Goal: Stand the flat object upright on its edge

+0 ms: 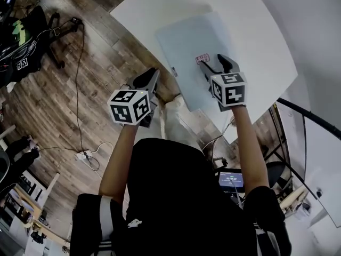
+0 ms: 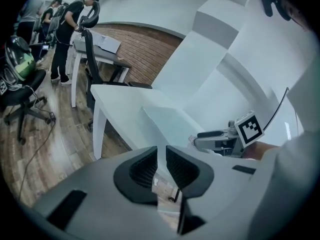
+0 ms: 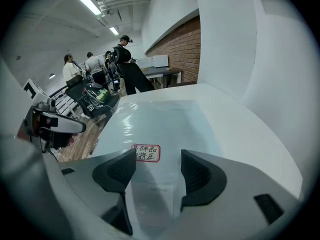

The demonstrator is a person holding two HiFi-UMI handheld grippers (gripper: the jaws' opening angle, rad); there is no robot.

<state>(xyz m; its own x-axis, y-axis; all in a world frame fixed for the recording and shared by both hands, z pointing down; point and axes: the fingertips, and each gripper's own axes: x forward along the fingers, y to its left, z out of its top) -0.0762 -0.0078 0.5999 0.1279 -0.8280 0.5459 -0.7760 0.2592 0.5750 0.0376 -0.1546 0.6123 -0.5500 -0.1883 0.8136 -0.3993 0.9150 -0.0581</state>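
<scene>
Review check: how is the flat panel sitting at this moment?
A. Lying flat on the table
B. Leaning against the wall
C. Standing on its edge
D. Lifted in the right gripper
A: the panel lies flat on the table, and the right gripper is over it near its sticker with its jaws apart, gripping nothing.

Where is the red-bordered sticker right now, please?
The sticker sits right of centre in the head view, on the flat panel on the white table, just ahead of the right tongs.
</scene>
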